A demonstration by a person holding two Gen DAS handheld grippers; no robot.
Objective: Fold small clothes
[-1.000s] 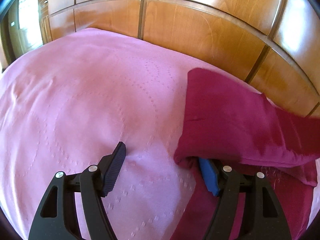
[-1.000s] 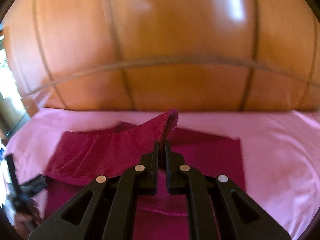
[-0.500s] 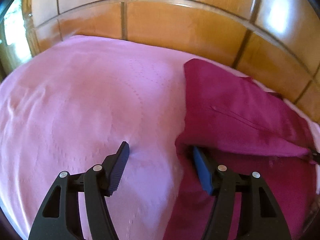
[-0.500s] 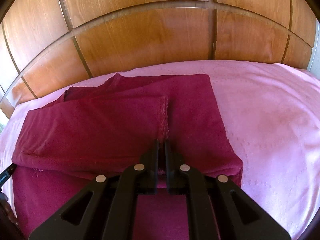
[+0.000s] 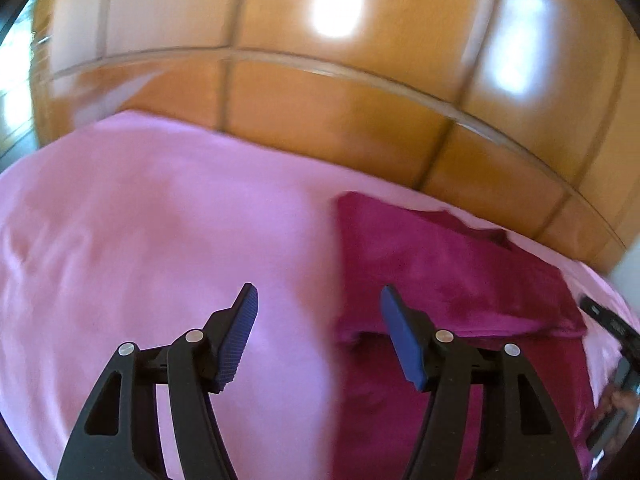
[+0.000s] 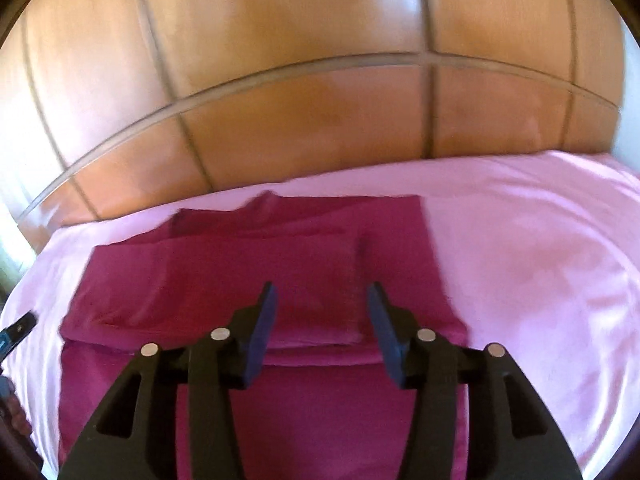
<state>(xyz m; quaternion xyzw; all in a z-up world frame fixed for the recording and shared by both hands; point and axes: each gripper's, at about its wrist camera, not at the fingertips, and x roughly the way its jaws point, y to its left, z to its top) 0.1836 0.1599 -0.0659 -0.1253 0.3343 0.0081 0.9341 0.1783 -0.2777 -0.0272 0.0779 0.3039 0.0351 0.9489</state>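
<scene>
Right wrist view: right gripper point(image 6: 320, 300) jaws opening, empty, above folded magenta garment point(image 6: 248, 280) | left gripper point(image 5: 318, 300) jaws apart, empty | pink bedspread point(image 5: 160, 220) beneath.

The garment point(image 6: 248, 280) is a deep magenta-red, plain, with no print visible. It lies on a pale pink bedspread point(image 5: 160, 240); blur hides any pattern in its weave. Behind the bedspread's far edge, the wooden panelling point(image 6: 320, 120) is glossy orange-brown, crossed by darker seam lines and white glare patches. The left gripper point(image 5: 318, 336) is black with blue ribbed pads point(image 5: 240, 336); the right gripper point(image 6: 322, 324) is black with dark blue pads point(image 6: 384, 332).
</scene>
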